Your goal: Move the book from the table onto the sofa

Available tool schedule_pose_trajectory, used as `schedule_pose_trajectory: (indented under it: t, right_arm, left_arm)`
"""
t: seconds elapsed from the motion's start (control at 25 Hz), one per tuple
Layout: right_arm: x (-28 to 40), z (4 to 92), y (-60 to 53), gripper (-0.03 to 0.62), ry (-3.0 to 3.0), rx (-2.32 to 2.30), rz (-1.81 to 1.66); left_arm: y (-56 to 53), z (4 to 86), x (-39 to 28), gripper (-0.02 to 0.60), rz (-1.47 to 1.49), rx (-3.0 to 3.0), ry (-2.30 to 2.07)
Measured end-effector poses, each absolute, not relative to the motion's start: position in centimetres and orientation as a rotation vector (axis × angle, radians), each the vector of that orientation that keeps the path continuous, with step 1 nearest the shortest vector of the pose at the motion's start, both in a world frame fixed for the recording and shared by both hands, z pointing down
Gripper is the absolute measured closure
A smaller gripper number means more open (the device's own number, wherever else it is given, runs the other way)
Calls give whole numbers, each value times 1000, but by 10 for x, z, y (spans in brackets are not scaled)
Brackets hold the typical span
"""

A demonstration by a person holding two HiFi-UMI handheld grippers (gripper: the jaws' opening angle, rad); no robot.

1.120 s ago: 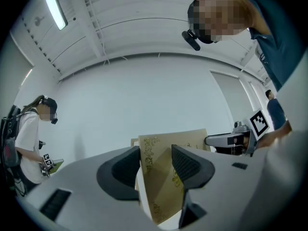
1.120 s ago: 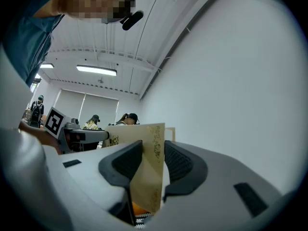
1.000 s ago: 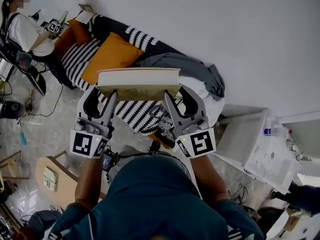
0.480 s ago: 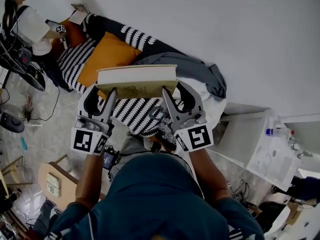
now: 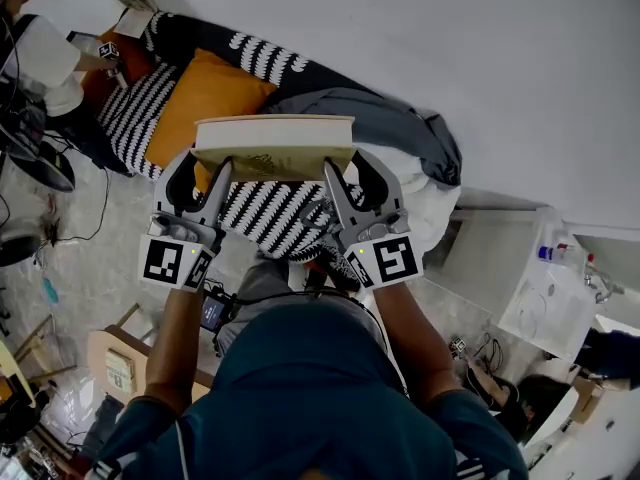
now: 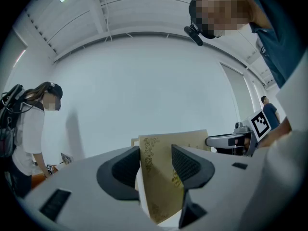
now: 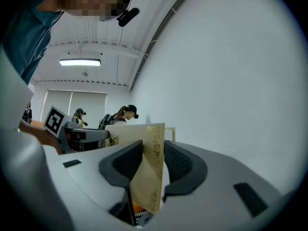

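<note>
A tan book (image 5: pixel 275 148) with cream page edges hangs in the air above the sofa (image 5: pixel 260 218), held level between both grippers. My left gripper (image 5: pixel 222 166) is shut on its left end and my right gripper (image 5: pixel 330 166) on its right end. In the left gripper view the book (image 6: pixel 166 170) stands clamped between the dark ribbed pads, its gold ornament showing. The right gripper view shows the book (image 7: pixel 147 170) pinched the same way. The sofa carries a black-and-white striped cover.
An orange cushion (image 5: pixel 200 103) and a grey garment (image 5: pixel 385 128) lie on the sofa, with a white bundle (image 5: pixel 425 208) at its right end. A person (image 5: pixel 40 53) bends at the sofa's left end. A white cabinet (image 5: pixel 545 288) stands to the right, a wooden stool (image 5: pixel 115 363) lower left.
Both grippers have carried the book forward and lower over the sofa; the orange cushion and striped cover now lie closer beneath it. Both grips are unchanged.
</note>
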State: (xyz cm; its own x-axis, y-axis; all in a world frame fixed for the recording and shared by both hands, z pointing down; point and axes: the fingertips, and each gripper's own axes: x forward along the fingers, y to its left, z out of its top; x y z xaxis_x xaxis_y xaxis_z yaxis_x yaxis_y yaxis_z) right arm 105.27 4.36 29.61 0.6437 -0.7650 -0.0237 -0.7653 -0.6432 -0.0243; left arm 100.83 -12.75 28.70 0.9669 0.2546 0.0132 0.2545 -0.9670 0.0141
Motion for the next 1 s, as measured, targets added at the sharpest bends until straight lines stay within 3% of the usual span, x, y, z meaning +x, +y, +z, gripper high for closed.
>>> schedule_pose_trajectory:
  t: [1.0]
  right_arm:
    - [1117, 486, 17, 442, 1135, -2804, -472]
  left_arm:
    - [-158, 475, 1085, 387, 485, 2945, 457]
